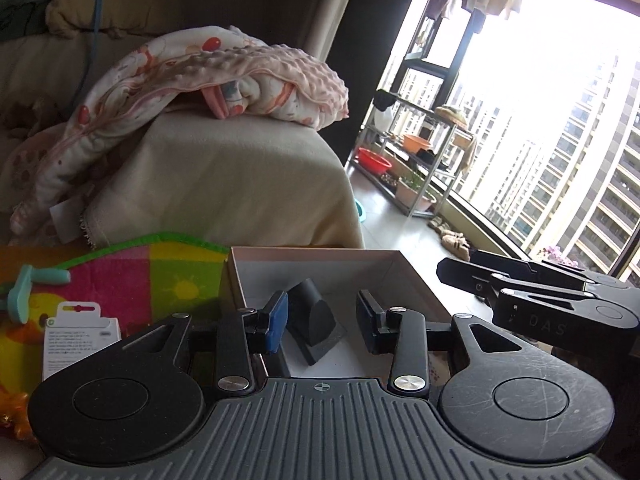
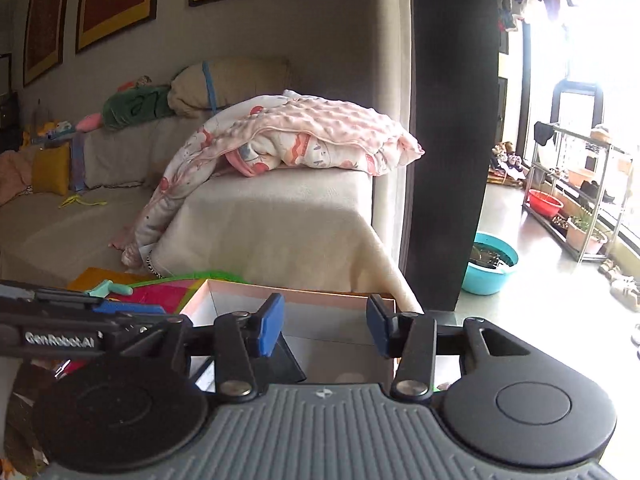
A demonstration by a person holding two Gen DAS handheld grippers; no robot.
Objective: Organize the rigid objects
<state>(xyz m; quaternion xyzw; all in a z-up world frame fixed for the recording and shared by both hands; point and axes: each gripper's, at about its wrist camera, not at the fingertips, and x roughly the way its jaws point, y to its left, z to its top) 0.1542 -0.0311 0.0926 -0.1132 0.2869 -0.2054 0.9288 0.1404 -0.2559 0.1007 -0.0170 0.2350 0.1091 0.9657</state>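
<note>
An open white cardboard box stands in front of me; it also shows in the right wrist view. A dark wedge-shaped object lies inside it. My left gripper is open and empty, hovering over the box with the wedge between its fingers' lines but not touching. My right gripper is open and empty above the box's near edge. A white packaged item and a teal plastic toy lie on the colourful mat left of the box.
A beige sofa with a pink baby blanket stands behind the box. The right gripper's body shows at the right. A metal rack and a teal basin stand by the window.
</note>
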